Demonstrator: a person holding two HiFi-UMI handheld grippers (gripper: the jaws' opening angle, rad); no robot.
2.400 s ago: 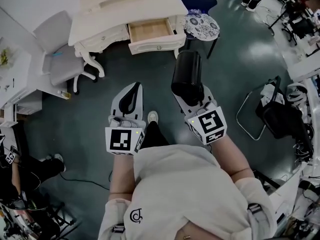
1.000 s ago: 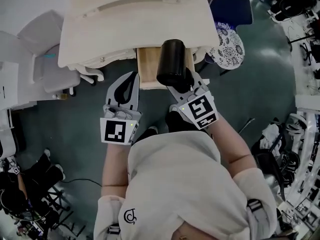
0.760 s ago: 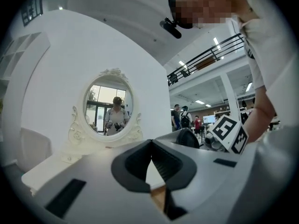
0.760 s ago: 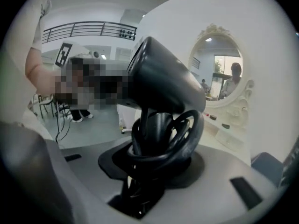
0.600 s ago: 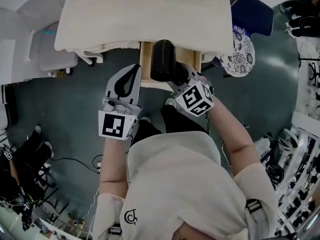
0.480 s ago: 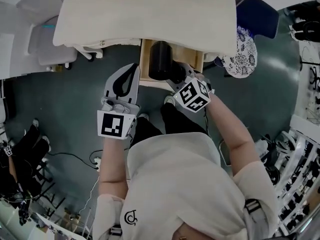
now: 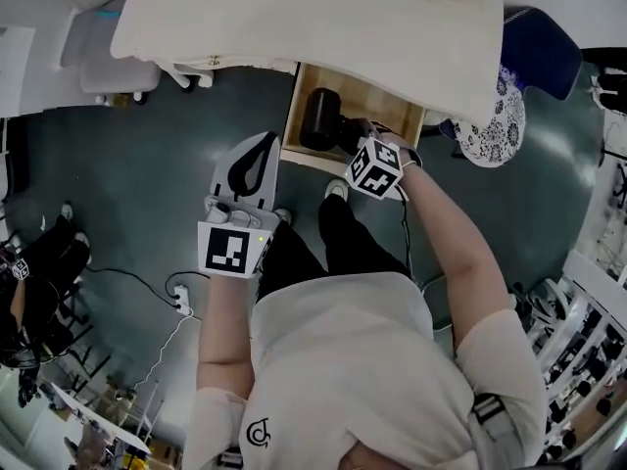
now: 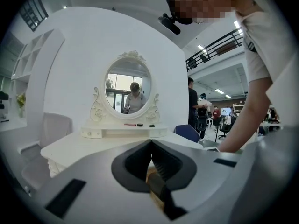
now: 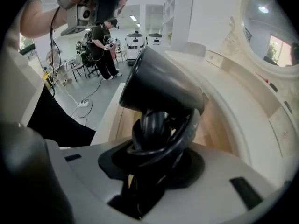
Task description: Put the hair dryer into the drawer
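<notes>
The black hair dryer [image 7: 320,117] hangs low in the open wooden drawer [image 7: 392,111] of the white dressing table [image 7: 313,18]. My right gripper [image 7: 345,137] is shut on its handle and points steeply down. In the right gripper view the dryer's barrel [image 9: 159,85] fills the middle. Its cord [image 9: 156,134] is coiled round the handle between the jaws of the right gripper [image 9: 154,160], with the drawer's bottom [image 9: 212,129] behind. My left gripper [image 7: 263,150] is shut and empty, left of the drawer's front. From the left gripper [image 8: 150,143] I see the table top [image 8: 88,146].
An oval mirror [image 8: 128,85] stands on the dressing table. A chair with a patterned cushion [image 7: 490,130] is right of the drawer. A grey chair [image 7: 103,62] stands at the table's left end. A power strip and cables [image 7: 181,302] lie on the floor. The person's legs [image 7: 338,233] are below the drawer.
The right gripper has sunk with the hair dryer from above the drawer's front down into the drawer and tipped to point down. The left gripper has dropped a little beside it.
</notes>
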